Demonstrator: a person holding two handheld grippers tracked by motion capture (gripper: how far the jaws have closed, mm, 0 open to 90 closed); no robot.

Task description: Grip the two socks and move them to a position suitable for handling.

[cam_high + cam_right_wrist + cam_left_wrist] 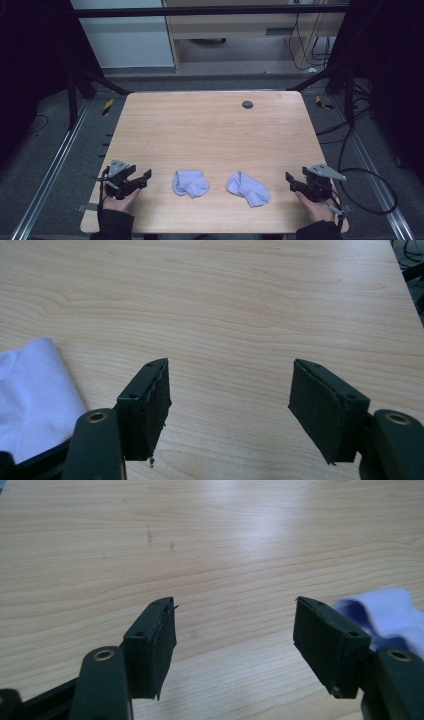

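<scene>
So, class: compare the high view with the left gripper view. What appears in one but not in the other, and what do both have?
High view alone: the right gripper, the right sock, the dark round cap near the table's far edge, and the floor around it. Left gripper view alone: close wood grain with small dark marks. Both: the left gripper, jaws open and empty, the left sock and the wooden table.

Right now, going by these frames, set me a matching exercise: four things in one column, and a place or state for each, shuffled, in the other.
Things:
1. left gripper
2. left sock
3. right sock
4. dark round plug

Places or states:
A. set in the table's far edge
B. folded, the one nearer the right gripper
C. open, nothing between its jaws
D. bunched, the one nearer the left gripper

Pairs: 1-C, 2-D, 3-B, 4-A
</scene>
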